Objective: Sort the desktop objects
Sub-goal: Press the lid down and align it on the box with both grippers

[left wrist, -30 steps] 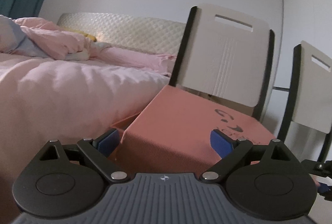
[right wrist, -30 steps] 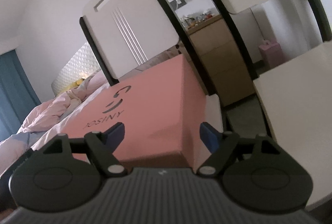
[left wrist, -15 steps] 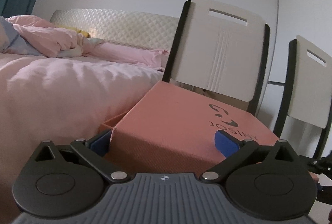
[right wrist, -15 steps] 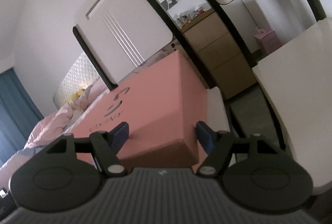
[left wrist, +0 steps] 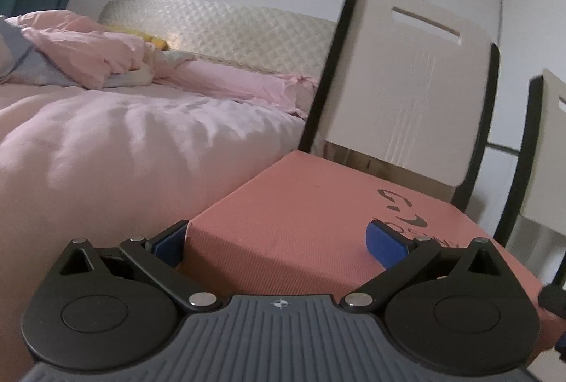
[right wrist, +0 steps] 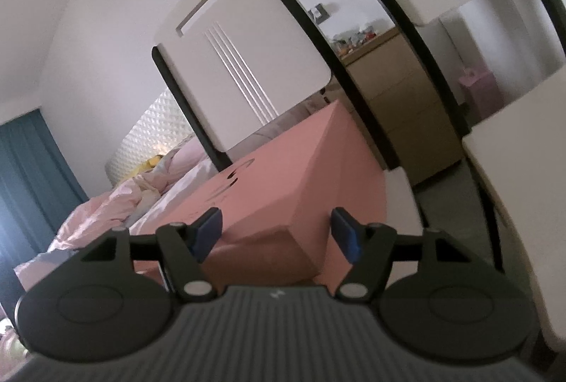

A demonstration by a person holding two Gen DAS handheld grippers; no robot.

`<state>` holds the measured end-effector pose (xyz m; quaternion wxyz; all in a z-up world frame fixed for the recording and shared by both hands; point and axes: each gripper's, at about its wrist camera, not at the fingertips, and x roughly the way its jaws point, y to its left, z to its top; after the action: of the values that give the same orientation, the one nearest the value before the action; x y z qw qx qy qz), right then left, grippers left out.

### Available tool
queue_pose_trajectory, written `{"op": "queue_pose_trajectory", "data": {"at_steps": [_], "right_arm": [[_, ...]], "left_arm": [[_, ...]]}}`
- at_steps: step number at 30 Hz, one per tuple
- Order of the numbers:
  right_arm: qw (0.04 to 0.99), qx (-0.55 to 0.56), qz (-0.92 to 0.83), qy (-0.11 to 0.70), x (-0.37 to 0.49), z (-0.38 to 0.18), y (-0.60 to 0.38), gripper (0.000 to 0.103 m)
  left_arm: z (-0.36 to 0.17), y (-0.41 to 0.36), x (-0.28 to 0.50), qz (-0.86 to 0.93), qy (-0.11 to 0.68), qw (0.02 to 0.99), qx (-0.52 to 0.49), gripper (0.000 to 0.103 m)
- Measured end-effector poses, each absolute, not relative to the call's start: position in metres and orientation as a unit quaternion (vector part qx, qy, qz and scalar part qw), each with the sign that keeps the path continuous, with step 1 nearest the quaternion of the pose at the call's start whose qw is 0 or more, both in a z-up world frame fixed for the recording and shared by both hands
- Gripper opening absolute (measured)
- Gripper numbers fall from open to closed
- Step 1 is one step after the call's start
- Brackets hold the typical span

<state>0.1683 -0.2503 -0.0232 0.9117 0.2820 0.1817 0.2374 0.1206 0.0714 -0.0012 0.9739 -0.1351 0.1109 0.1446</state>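
A pink cardboard box (left wrist: 318,223) with a dark logo on its lid lies in front of a white chair back. Its near left corner sits inside my left gripper (left wrist: 277,242), whose jaws stand wide open. The left pad is beside the box's side and the right pad shows in front of its top edge. In the right wrist view the opposite corner of the pink box (right wrist: 283,177) pokes between the blue pads of my right gripper (right wrist: 277,230). Those jaws have drawn in and pinch the two faces of that corner.
Two white chair backs with black frames (left wrist: 406,81) (right wrist: 240,56) rise just behind the box. A bed with pink bedding (left wrist: 123,134) fills the left. A white surface (right wrist: 513,205) lies to the right, with a wooden dresser (right wrist: 389,81) beyond it.
My right gripper's jaws have narrowed onto the box corner. My left gripper's jaws have widened a little, and it has shifted so the box sits further right in its view.
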Motion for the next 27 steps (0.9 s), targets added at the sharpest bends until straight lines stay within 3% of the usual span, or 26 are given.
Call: {"op": "queue_pose_trajectory", "data": {"at_steps": [27], "right_arm": [[0.899, 0.280, 0.241, 0.233, 0.187, -0.031, -0.256, 0.068]], "left_arm": [[-0.006, 0.084, 0.135, 0.071, 0.182, 0.975, -0.104, 0.103]]}}
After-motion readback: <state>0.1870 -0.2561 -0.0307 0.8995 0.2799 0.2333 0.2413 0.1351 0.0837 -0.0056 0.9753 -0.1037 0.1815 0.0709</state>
